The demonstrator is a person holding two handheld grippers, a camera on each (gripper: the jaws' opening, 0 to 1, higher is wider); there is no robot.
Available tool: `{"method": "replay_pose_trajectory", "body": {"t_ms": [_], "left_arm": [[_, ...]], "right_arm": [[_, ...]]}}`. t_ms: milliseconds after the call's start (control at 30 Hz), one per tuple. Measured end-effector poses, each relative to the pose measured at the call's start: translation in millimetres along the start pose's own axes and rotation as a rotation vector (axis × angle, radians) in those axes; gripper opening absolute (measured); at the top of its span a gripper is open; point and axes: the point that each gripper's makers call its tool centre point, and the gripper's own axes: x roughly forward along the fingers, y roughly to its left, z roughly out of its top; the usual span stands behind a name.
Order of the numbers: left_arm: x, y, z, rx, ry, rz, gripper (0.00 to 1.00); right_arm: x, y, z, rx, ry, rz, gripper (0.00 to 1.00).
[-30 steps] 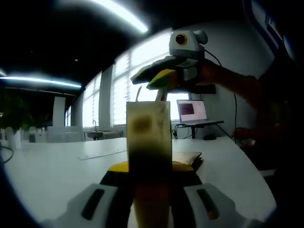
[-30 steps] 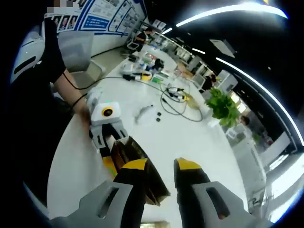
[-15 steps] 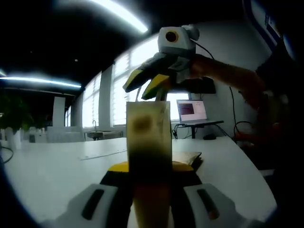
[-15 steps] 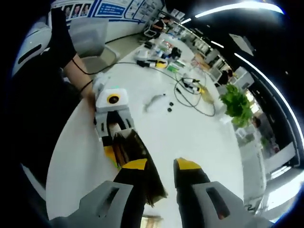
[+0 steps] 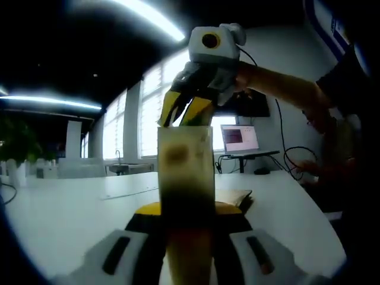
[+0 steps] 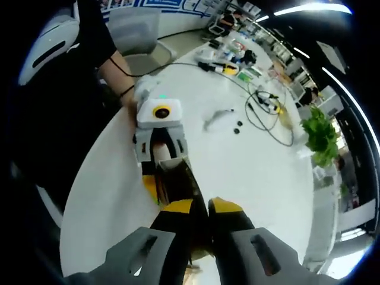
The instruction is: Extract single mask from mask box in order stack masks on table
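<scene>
- Currently left claw [image 5: 189,234] is clamped on the mask box [image 5: 185,178], holding it upright on the desk [image 5: 65,208]; yellow jaw tips sit tight against the box on both sides.
- Right gripper view: left claw [image 6: 161,172] and the box [image 6: 178,181] show from above, box near the desk [image 6: 249,166] edge closest to the person, open top facing the camera.
- Right claw [image 5: 185,110] hangs tip-down right over the top of the box in the left gripper view, with a hand [image 5: 249,74] behind it.
- Right claw [image 6: 200,206] jaws are nearly together, only a thin gap between the yellow tips. Can't tell if a mask is pinched between them; contact point is hidden against the box opening.
- A flat brown piece [image 5: 234,196] lies on the desk just behind the box.
- Laptop [image 5: 239,139] with lit screen stands further back on the right.
- Cables [image 6: 267,113] and small dark bits [image 6: 237,127] are scattered on the far desk, well apart from the box.
- Green plant [image 6: 320,133] sits at the far desk edge.
</scene>
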Motion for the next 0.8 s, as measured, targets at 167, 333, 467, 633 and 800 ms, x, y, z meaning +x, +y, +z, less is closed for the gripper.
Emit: {"method": "replay_pose_trajectory", "body": {"t_ms": [167, 333, 467, 633, 800], "left_arm": [[0, -0.1, 0.2, -0.001, 0.0, 0.001, 0.31], [0, 0.4, 0.2, -0.004, 0.0, 0.002, 0.31], [1, 0.0, 0.5, 0.0, 0.0, 0.001, 0.31], [1, -1.4, 0.9, 0.007, -0.001, -0.004, 0.31], [1, -2.1, 0.7, 0.011, -0.002, -0.006, 0.31]], "right_arm": [[0, 6, 2.0, -0.022, 0.014, 0.006, 0.07], [2, 13, 3.0, -0.024, 0.022, 0.038, 0.01], [6, 19, 3.6, -0.004, 0.022, 0.08, 0.01], [13, 23, 1.7, 0.026, 0.022, 0.126, 0.01], [19, 20, -0.9, 0.044, 0.017, 0.157, 0.01]]}}
